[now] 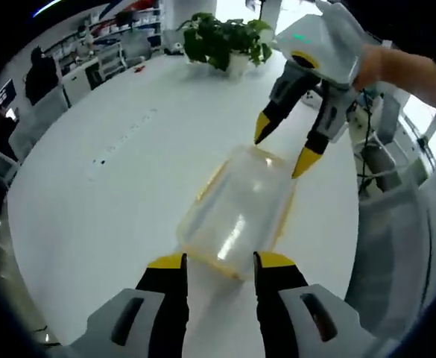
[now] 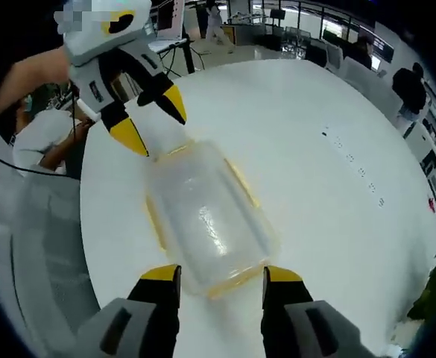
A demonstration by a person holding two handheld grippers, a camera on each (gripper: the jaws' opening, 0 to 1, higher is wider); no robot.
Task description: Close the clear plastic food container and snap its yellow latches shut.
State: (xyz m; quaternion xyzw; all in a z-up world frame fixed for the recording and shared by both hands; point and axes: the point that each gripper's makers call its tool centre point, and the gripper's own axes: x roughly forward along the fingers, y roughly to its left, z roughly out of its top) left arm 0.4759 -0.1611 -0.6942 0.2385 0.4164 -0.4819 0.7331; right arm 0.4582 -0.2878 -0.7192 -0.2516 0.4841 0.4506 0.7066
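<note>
Clear container (image 1: 236,212) with yellow latches (image 1: 210,181) at frame centre on white table (image 1: 113,171). Left gripper (image 1: 219,261) and right gripper (image 2: 221,274) both spread wide at opposite ends, holding nothing.

Container (image 1: 240,212): clear, yellow latches (image 2: 241,183). Table (image 1: 113,171) white. Both grippers: grey bodies, black jaws, yellow tips. Plant (image 1: 221,37) green.

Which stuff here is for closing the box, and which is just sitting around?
For the job: container, its yellow latches, left gripper, right gripper.

Just around: potted plant, black marks on the white table, chair.
</note>
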